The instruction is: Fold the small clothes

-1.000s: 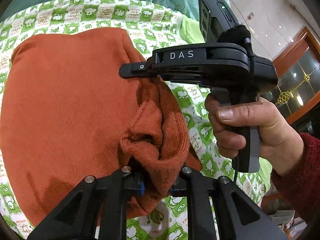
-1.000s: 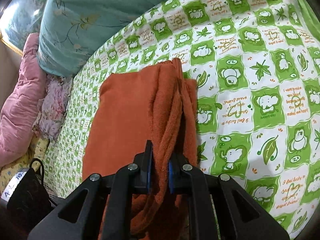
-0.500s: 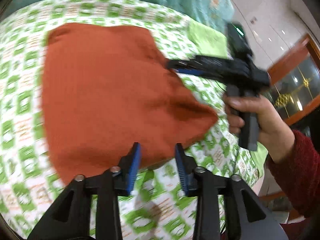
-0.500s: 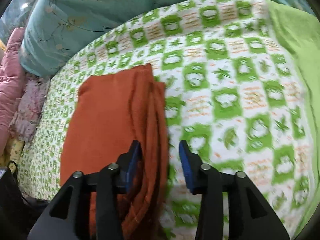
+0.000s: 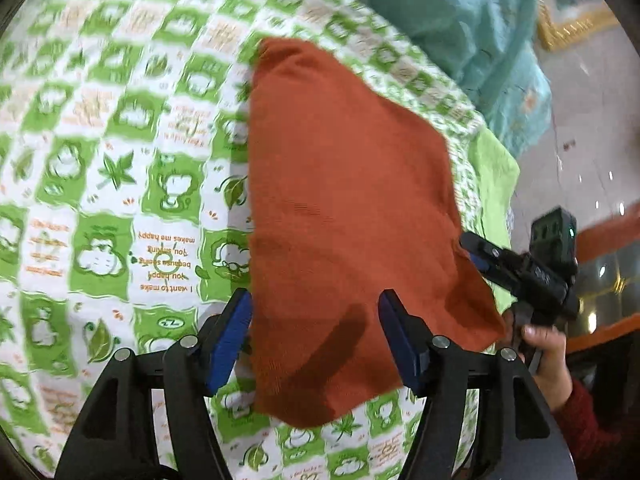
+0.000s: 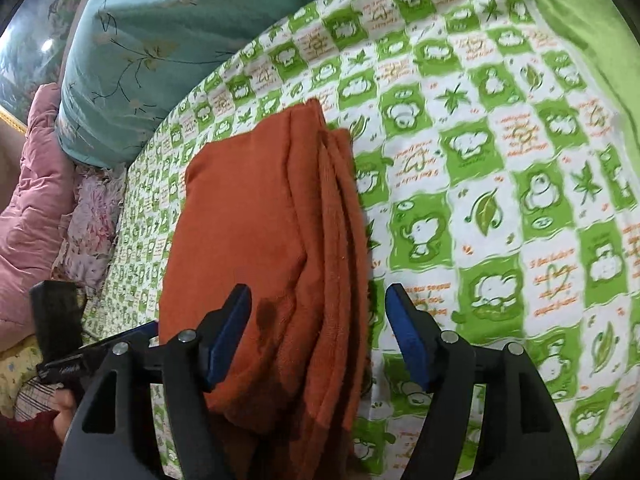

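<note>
A rust-orange knit garment (image 5: 344,208) lies folded flat on the green-and-white patterned bedsheet (image 5: 120,160). In the right wrist view the garment (image 6: 272,248) shows several stacked layers along its right edge. My left gripper (image 5: 316,332) is open and empty, just above the garment's near edge. My right gripper (image 6: 320,336) is open and empty, over the garment's near end. The right gripper (image 5: 520,272) also shows in the left wrist view, at the garment's right corner, held by a hand.
A teal floral quilt (image 6: 160,40) lies at the far side of the bed. A pink padded cloth (image 6: 28,200) and a fluffy pink item (image 6: 92,220) lie at the left. A plain green sheet edge (image 5: 492,184) borders the bed.
Both grippers have let go of the garment and opened wide. Both pulled back from it. The garment now lies flat on the sheet.
</note>
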Demonstrator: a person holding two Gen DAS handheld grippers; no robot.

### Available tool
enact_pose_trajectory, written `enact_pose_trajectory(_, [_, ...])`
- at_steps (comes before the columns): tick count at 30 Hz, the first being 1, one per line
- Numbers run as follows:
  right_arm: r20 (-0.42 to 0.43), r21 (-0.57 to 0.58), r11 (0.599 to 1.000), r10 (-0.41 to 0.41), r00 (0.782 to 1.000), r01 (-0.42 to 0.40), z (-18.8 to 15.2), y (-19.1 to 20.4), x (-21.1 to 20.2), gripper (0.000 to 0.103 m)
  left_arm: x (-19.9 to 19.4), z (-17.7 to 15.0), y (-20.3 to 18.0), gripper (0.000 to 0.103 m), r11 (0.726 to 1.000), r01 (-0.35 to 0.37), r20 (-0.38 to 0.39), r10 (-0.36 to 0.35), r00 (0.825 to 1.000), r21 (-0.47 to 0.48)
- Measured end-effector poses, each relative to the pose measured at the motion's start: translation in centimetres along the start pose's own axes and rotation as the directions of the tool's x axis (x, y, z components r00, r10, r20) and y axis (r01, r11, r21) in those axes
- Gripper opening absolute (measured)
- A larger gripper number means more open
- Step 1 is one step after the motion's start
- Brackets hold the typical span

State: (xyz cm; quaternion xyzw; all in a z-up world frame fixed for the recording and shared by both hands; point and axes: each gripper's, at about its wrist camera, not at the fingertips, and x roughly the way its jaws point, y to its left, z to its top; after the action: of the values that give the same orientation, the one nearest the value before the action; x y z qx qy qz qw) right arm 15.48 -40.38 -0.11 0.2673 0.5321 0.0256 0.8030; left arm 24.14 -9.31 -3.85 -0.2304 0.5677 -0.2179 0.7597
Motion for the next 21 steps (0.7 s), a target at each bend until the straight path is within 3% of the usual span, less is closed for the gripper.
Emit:
enact_pose_trajectory(7, [-0.060, 0.000, 0.997, 0.073, 0.996, -0.073, 0.4, -0.4, 2.3, 0.070, 3.9, 2.8, 2.1, 0.066, 0.992, 0.090, -0.015, -0.092, 0.996, -0.083])
enact_pose_trajectory(9, [-0.092, 0.001, 0.997, 0.082, 0.992, -0.082, 0.4, -0.5, 3.5, 0.070, 5.0, 3.3, 2.5, 0.062, 0.984, 0.143, -0.029, -0.147, 0.989, -0.101])
enact_pose_trajectory(10, [-0.091, -0.003, 0.996, 0.085, 0.992, -0.085, 0.3, -0.4, 3.9, 0.070, 5.5, 3.4, 2.5, 0.050, 0.984, 0.147, -0.028, -0.150, 0.988, -0.096])
enact_pose_trajectory(11, [-0.087, -0.009, 0.995, 0.095, 0.992, -0.096, 0.2, -0.2, 4.0, 0.059, 5.6, 3.3, 2.2, 0.037, 0.986, 0.149, -0.032, -0.152, 0.988, -0.080])
enact_pose_trajectory(12, [-0.107, 0.002, 0.992, 0.128, 0.986, -0.128, 0.2, 0.0, 4.3, 0.038, 5.5, 3.3, 1.9, 0.031, 0.987, 0.154, -0.029, -0.155, 0.987, -0.055])
enact_pose_trajectory(14, [-0.103, 0.007, 0.990, 0.141, 0.985, -0.141, 0.0, 0.5, 4.2, 0.031, 4.7, 3.0, 1.3, 0.022, 0.986, 0.163, -0.007, -0.163, 0.987, -0.021])
enact_pose_trajectory(21, [-0.103, -0.099, 0.966, 0.227, 0.968, -0.237, -1.2, 6.4, 3.4, 0.026, -2.9, 1.1, 1.7, 0.021, 0.986, 0.165, 0.097, -0.167, 0.981, 0.022])
